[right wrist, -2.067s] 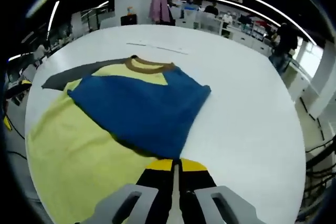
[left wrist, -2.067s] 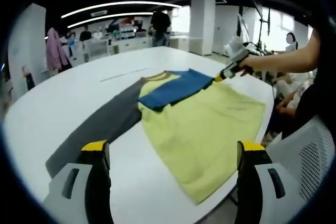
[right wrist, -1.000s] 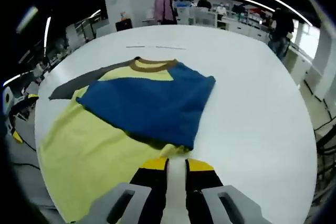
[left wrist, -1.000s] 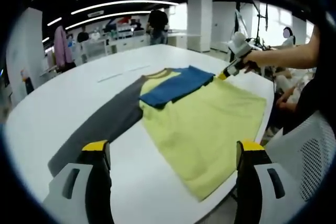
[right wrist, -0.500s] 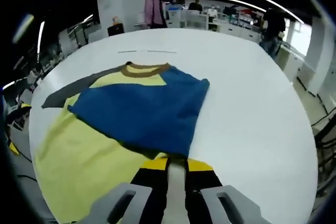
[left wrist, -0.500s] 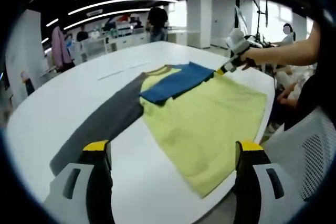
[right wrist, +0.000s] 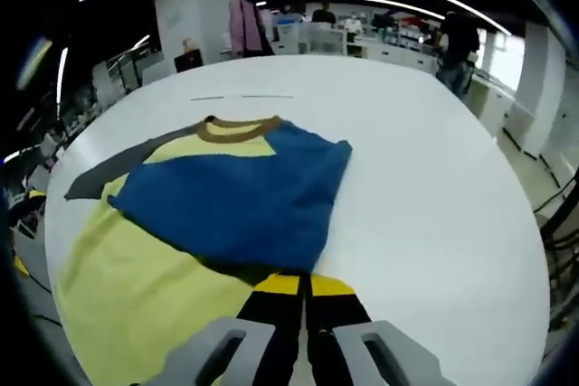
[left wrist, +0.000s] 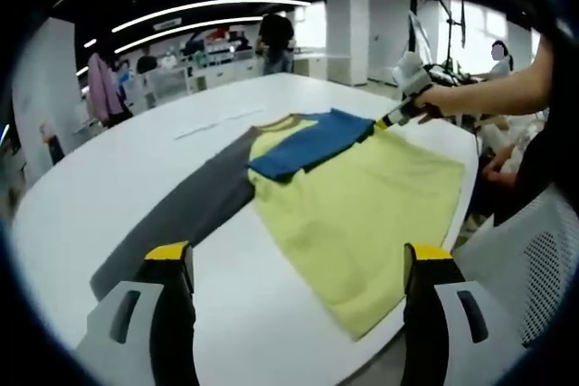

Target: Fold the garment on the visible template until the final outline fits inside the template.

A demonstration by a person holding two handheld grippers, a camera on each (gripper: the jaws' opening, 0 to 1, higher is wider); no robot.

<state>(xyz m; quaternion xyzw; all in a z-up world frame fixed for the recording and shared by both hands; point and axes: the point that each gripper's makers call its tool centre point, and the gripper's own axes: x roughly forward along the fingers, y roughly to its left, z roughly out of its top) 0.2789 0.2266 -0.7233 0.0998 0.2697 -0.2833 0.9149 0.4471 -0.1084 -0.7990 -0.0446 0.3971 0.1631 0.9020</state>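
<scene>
A yellow shirt (left wrist: 362,201) lies flat on the white table (left wrist: 109,169), with its brown collar (right wrist: 237,124) at the far end. Its grey sleeve (left wrist: 185,214) stretches out to the left in the left gripper view. The blue sleeve (right wrist: 235,192) is folded across the chest. My right gripper (right wrist: 303,285) is shut with the blue sleeve's cuff edge at its tips; in the left gripper view the right gripper (left wrist: 389,120) rests at that cuff, held by a hand. My left gripper (left wrist: 297,259) hovers open and holds nothing, near the hem.
A thin marked line (right wrist: 242,96) runs on the table beyond the collar. The table's edge (left wrist: 425,250) is close to the hem. A white mesh chair (left wrist: 534,268) stands at the right. People and desks are far behind.
The right jaws showed a small gap half a second ago and are now together. Both views shifted slightly. The shirt lies as before.
</scene>
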